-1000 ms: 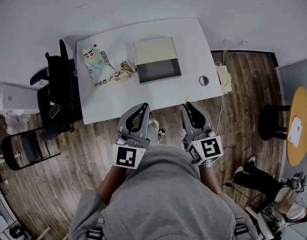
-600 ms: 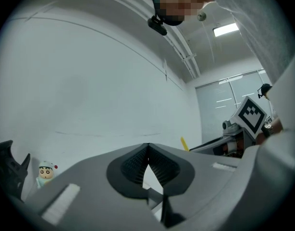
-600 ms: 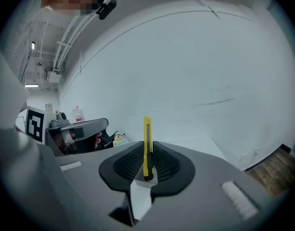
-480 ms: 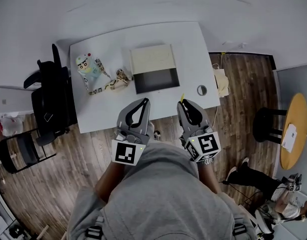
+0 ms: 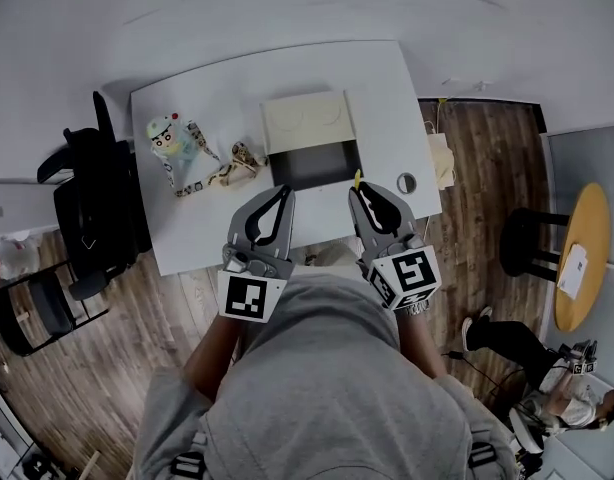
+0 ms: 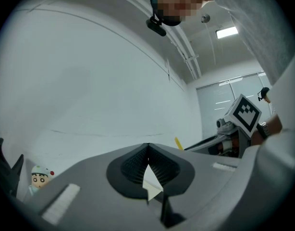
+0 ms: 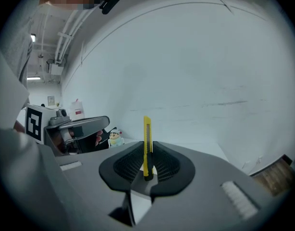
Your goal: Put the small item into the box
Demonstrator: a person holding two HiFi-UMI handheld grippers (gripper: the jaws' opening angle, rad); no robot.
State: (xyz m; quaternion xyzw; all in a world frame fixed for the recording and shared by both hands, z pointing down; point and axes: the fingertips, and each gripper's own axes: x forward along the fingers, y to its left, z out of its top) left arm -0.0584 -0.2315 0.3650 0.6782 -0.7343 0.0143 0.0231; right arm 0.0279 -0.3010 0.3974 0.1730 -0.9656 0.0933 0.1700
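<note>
Over the table's [image 5: 187, 228] near edge, 2 tongs side by side, both pointing at the box. Right tongs [image 5: 361, 194]: jaws closed on 1 yellow utility knife [image 7: 147, 146], gripped low on its body, upright btwn the pads, its tip sticking out past the jaw ends. The knife is above the table, just short of the box's near side, not in it. Left tongs [image 6: 146, 150]: jaws together at the tips, nothing btwn them.

1 box [image 5: 315, 165] sits mid-table toward the far edge, open, dark inside, w/ its pale lid [image 5: 307, 123] lying flat behind it. Near the far-left corner: 1 cartoon doll [image 5: 165, 136], & 1 patterned lanyard [image 5: 212, 176] trailing from it toward the box. By the right edge: 1 small round ring-like item [image 5: 407, 182], too small to tell what. 1 black office chair [image 5: 92, 218] stands off the left edge.
</note>
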